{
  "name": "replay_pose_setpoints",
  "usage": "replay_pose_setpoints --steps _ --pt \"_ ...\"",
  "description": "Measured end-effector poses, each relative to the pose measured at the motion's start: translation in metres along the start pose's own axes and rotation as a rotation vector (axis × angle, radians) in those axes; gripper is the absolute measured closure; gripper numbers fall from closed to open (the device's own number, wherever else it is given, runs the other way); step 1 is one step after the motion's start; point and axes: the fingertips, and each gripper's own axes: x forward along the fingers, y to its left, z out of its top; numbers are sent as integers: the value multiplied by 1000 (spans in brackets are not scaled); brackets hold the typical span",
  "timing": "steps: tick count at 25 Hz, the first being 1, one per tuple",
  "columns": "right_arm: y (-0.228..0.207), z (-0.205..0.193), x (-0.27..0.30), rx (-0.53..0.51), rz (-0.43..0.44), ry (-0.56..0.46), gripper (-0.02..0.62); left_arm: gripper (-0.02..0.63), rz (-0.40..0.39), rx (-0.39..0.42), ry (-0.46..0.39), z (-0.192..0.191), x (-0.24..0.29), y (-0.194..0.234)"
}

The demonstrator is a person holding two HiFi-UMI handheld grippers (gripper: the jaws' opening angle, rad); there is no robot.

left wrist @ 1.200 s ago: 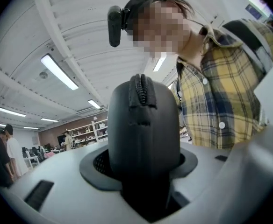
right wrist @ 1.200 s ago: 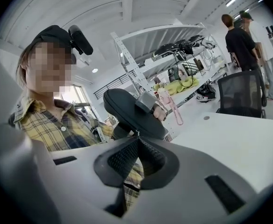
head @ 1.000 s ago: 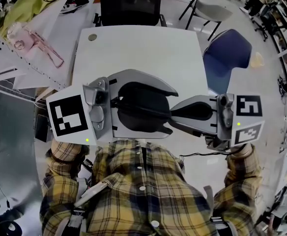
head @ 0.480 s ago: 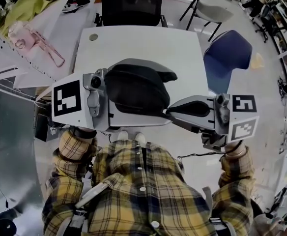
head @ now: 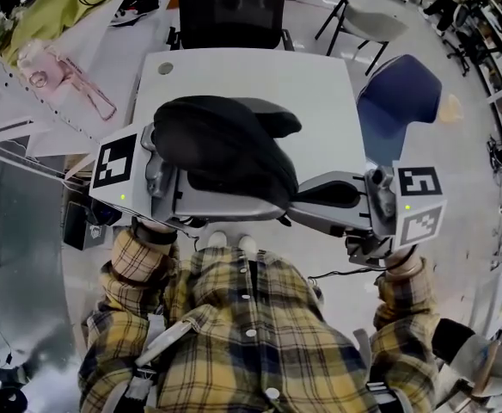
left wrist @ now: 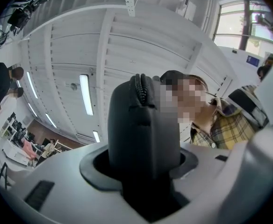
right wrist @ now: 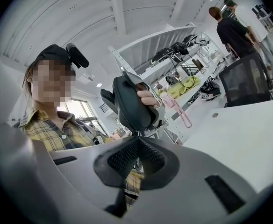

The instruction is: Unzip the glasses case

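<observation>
- My left gripper [left wrist: 143,167] is tipped up towards my head, its jaws clamped on the glasses case [left wrist: 143,125], which stands upright between them.
- My right gripper [right wrist: 137,146] lies level and points across to the left one. Its pads are pressed together at the tips, and as far as I can tell they pinch the zipper pull [right wrist: 139,133].
- Both forearms are bent in close to my chest, the left sleeve [head: 135,261] and the right sleeve [head: 401,286] well apart.
</observation>
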Motion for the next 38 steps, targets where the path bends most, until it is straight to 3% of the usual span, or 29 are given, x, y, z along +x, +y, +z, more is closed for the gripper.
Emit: replay_pose_setpoints --steps 17,22,31,38 --pt "-5 -13 19 -22 23 20 597 360 -39 -54 2 -10 15 -6" --pt "-8 -19 18 -7 23 -2 595 360 -14 -43 61 -20 14 -2" --pt "-21 -34 -1 -46 -76 -23 595 360 52 -44 147 -31 5 5" --pt "-32 -21 -24 -84 -223 -119 595 360 156 23 325 -50 -1 18"
